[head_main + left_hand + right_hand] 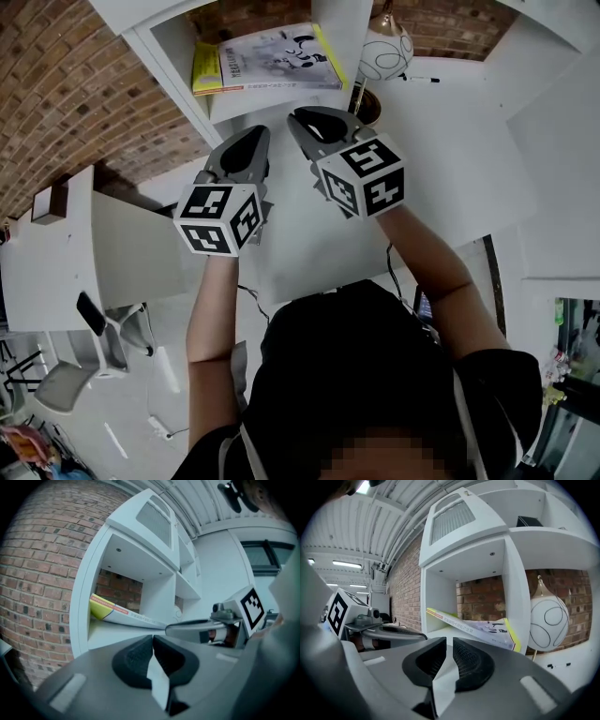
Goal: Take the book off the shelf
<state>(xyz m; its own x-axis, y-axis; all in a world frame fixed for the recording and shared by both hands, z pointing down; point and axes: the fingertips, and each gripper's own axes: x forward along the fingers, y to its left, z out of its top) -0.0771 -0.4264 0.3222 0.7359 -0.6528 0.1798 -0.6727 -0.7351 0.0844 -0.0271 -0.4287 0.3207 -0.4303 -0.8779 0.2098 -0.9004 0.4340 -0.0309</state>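
Right gripper view, book (480, 629), round ornament (548, 623)

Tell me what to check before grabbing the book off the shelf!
1. Book lies in the shelf, reachable: ok.
2. Left gripper jaws open: not ok, they are together.
3. Right gripper jaws wide enough: not ok, only a thin gap.
4. Both grippers empty: ok.
5. Nothing between grippers and book: ok.
6. White ball sits in the next compartment, apart from the book: ok.
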